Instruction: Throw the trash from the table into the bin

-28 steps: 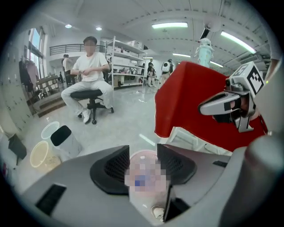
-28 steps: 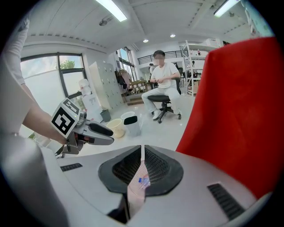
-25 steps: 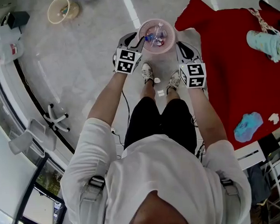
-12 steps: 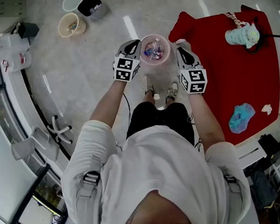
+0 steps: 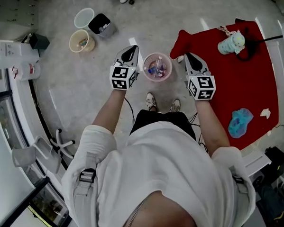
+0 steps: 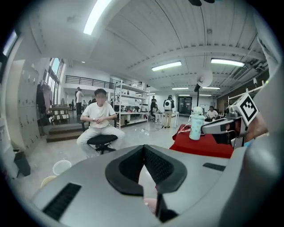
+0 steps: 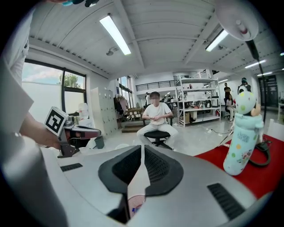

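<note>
Jaws of left gripper (image 5: 135, 50) and right gripper (image 5: 187, 56) each pinch the pink bin (image 5: 158, 80), trash (image 5: 156, 68) inside.

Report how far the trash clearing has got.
Done: some trash already lies in the pink bin. In hand: the left hand-held gripper and the right hand-held gripper each clamp its rim, holding it between them. Left: a white scrap, perhaps the blue cloth too, lies on the red table.

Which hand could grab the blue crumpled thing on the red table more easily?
Probably right. The right gripper, clamped on the pink bin, is beside the red table where the blue crumpled thing lies.
</note>
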Demonstrator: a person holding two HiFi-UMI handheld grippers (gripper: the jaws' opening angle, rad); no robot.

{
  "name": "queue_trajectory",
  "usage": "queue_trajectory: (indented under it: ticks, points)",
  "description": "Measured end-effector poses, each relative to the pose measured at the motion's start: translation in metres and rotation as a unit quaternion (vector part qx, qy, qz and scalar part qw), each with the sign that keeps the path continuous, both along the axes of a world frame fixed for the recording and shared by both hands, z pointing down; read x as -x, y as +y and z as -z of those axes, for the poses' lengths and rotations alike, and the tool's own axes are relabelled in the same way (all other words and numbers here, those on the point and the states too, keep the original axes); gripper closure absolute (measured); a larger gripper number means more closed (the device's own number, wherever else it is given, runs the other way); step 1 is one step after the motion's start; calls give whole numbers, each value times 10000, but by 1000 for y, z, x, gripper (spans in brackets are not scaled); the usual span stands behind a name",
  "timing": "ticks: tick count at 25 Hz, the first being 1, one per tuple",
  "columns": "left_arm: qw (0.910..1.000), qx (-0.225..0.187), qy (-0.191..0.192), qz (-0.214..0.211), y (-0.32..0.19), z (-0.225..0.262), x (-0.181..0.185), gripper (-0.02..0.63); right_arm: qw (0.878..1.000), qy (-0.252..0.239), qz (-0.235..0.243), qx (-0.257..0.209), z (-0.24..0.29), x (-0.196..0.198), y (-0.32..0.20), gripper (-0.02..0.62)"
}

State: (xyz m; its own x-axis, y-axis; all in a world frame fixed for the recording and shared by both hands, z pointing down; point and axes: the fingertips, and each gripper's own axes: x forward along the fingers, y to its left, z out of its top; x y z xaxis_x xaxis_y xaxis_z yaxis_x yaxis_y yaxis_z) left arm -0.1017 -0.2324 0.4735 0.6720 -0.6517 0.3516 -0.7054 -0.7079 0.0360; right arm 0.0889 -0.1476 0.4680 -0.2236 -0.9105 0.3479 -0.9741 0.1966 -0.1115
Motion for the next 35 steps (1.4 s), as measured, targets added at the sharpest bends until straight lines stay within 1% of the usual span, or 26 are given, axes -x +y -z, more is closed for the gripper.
queue_trajectory:
  ticks: [7, 10, 16, 21, 24, 26, 31, 35]
  points:
    - [9977, -525, 427, -26, -8, 66, -2, 595, 9979, 40, -138, -630, 61, -11, -3, 568]
    - [9966, -657, 487, -65, -2, 83, -5, 595, 9967, 85, -151, -795, 80, -13, 4, 568]
    - [9946, -789, 618, -259, 8, 96, -18, 595, 9954, 160, -297, -893, 89, -23, 17, 568]
    - [9926, -781, 681, -626, 23, 104, -41, 595, 9934, 226, -608, -948, 98, -34, 43, 568]
    - [9897, -663, 710, -1056, 35, 106, -68, 595, 9899, 276, -1033, -927, 106, -51, 70, 568]
    - [9851, -593, 733, -1436, 47, 106, -95, 595, 9855, 319, -1408, -887, 107, -68, 94, 568]
    - [9690, -476, 789, -2292, 87, 101, -171, 595, 9707, 389, -2242, -769, 96, -118, 159, 568]
    - [9527, -378, 730, -2924, 132, 92, -236, 595, 9560, 458, -2829, -622, 84, -164, 218, 567]
